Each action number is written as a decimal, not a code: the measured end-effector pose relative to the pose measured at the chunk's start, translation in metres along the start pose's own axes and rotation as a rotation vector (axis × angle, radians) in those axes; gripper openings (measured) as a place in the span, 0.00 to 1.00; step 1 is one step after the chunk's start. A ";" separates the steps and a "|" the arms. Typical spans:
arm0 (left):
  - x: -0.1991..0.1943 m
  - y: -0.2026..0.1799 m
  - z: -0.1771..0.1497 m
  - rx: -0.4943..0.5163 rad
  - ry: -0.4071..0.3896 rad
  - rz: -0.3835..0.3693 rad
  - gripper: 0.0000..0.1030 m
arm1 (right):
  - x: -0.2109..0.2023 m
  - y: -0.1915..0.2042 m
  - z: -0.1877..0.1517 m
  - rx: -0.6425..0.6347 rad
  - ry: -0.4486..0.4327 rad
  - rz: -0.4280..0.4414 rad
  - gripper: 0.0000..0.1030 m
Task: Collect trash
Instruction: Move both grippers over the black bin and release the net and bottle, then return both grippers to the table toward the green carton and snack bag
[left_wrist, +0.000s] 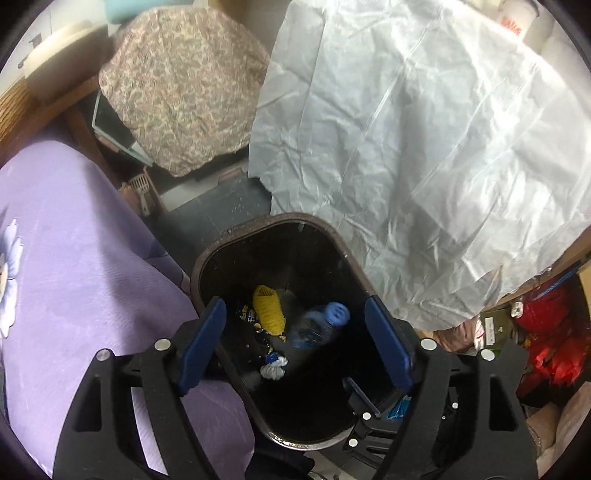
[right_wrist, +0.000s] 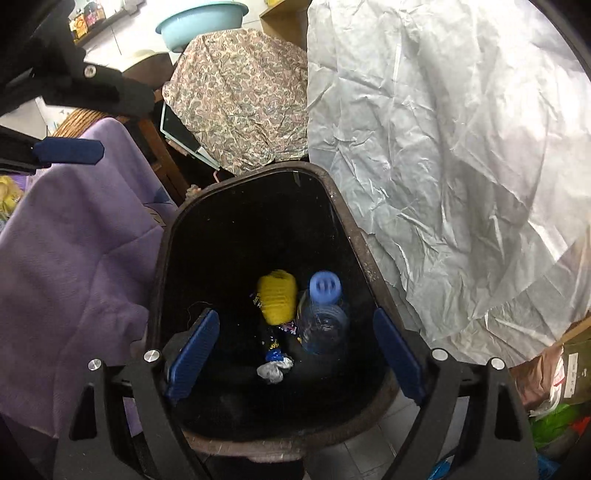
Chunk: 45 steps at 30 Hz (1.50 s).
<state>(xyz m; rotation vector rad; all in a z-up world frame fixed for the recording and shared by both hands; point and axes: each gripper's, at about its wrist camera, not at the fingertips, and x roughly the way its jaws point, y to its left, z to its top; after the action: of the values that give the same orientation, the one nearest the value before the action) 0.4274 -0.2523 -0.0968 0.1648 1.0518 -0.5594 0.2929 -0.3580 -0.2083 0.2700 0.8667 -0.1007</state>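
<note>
A: The left gripper (left_wrist: 295, 347) is spread wide above the trash bin (left_wrist: 207, 266), and nothing is between its blue pads (left_wrist: 201, 345). The right gripper (right_wrist: 303, 354) is also wide and holds nothing. Both point down into the bin.

B: So where is the trash now?

A: It lies on the bottom of the bin: a yellow ribbed piece (right_wrist: 277, 297), a clear plastic bottle with a blue cap (right_wrist: 324, 314) just beside it, a dark snack wrapper (right_wrist: 271, 341), and a crumpled grey paper (right_wrist: 274, 370) near the front.

B: What can go wrong from here?

A: I think the two grippers are very near each other. In the left wrist view, a part of the right gripper (left_wrist: 369, 406) shows just beside the left one's right pad. If both hands lift or turn together, they may knock each other.

B: And the things around?

A: The bin stands tight between the purple cloth (left_wrist: 85, 266) and the white plastic sheet (left_wrist: 424, 147), which touches its rim. A wide finger may catch the sheet or the cloth and pull it into the bin, or push the rim and tip the bin.
</note>
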 end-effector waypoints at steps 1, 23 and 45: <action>-0.007 -0.001 -0.002 0.002 -0.013 -0.008 0.75 | -0.004 0.001 -0.001 0.000 -0.005 0.002 0.82; -0.222 0.149 -0.188 -0.367 -0.446 0.153 0.91 | -0.105 0.106 0.022 -0.197 -0.100 0.159 0.84; -0.242 0.250 -0.220 -0.274 -0.380 0.250 0.91 | -0.105 0.313 0.123 -0.729 -0.230 0.482 0.75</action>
<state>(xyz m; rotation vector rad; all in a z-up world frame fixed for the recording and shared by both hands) 0.2951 0.1319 -0.0325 -0.0518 0.7134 -0.2043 0.3775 -0.0933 0.0087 -0.2201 0.5429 0.6148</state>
